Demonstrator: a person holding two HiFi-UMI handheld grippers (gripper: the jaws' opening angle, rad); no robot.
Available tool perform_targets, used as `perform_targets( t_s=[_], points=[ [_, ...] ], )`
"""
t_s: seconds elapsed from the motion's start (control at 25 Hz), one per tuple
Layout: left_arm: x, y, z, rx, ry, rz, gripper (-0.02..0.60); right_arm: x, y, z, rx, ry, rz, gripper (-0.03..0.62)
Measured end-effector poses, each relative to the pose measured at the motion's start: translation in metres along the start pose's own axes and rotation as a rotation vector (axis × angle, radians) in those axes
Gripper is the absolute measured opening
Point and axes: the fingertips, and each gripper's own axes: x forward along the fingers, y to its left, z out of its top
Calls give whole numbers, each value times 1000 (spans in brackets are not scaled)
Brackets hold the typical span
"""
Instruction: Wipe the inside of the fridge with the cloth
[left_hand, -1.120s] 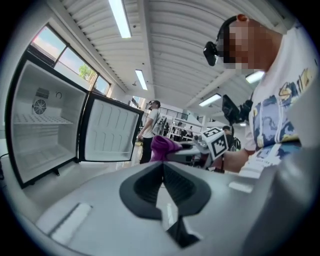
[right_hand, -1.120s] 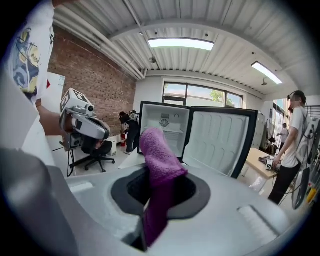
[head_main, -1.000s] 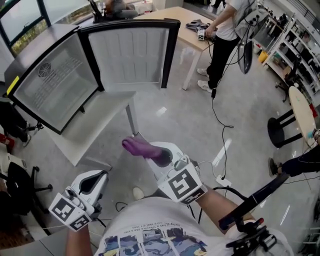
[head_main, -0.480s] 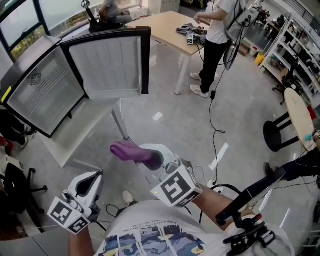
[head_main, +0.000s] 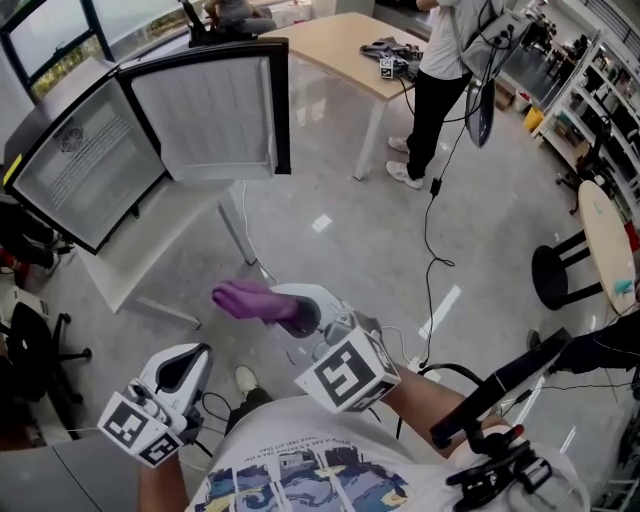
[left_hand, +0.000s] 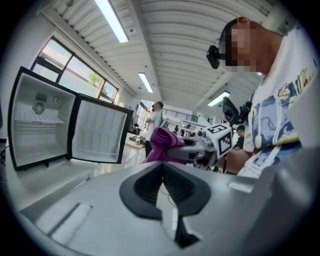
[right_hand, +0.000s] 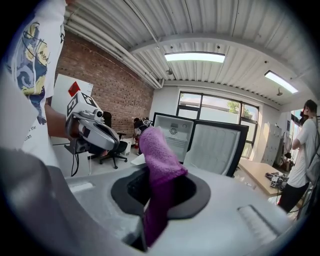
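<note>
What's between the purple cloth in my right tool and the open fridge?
In the head view, only bare floor and the white table that carries the fridge lie beyond the purple cloth.

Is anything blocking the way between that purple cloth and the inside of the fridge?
Nothing visible does. The right gripper holds the purple cloth up in open air, and the fridge ahead has its door swung wide open.

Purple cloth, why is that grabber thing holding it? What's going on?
A person holds a gripper in each hand. The right gripper is shut on the purple cloth, up in the air. The left gripper is shut and empty. The fridge stands ahead with its door open, and no wiping has started yet.
</note>
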Motion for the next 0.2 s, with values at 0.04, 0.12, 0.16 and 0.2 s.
perform_targets(
  t_s=[0.04,0.12,0.16,0.2],
  points=[
    [2,-1,1,3,-1,-1,5,0,-1,-1,2,0,3,52],
    [6,-4,3,8,-4,-3,5,-2,-2,-3,4,0,9,52],
    [8,-6,4,10,-7,-4,6,-3,-3,-4,3,0,12,52],
    [10,-9,5,12,-10,-5,5,-5,-3,-4,2,0,15,52]
  ],
)
